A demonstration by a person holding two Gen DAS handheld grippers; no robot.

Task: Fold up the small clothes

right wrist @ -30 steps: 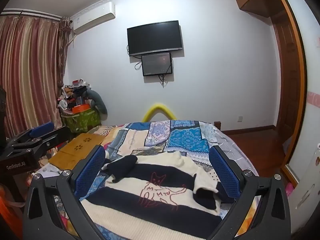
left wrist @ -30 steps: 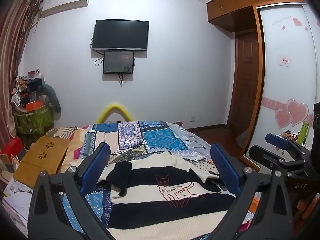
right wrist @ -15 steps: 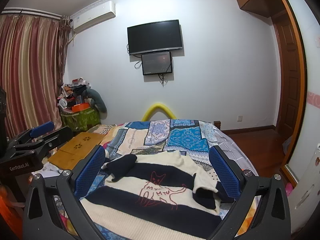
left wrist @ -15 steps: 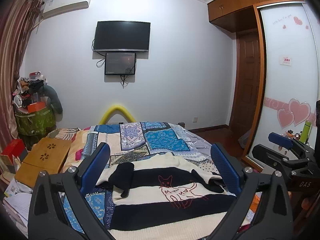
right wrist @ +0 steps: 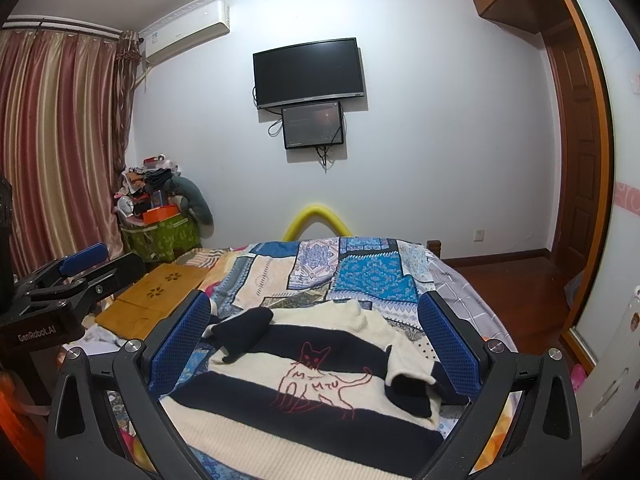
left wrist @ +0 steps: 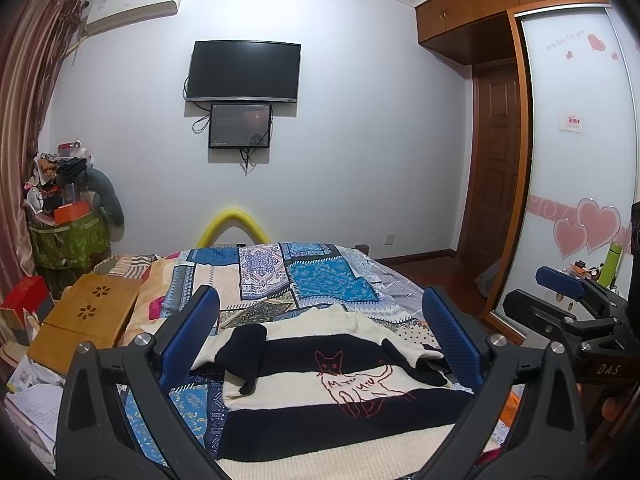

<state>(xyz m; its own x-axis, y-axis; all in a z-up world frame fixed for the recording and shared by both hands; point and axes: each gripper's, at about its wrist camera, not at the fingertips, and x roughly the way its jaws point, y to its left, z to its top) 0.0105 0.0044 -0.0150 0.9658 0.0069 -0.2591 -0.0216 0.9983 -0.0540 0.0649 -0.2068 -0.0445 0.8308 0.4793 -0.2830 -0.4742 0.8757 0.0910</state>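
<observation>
On the bed | striped sweater flat, neck toward 12 o'clock, long axis 12–6 | left gripper and right gripper fingers apart, empty.

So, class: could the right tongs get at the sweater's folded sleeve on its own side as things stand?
Probably yes. The right tongs are open and empty above the striped sweater, and the folded sleeve lies uncovered near the right finger, nothing in between.

Cream-and-navy striped sweater with red cat outline, on blue patchwork bedspread.
</observation>
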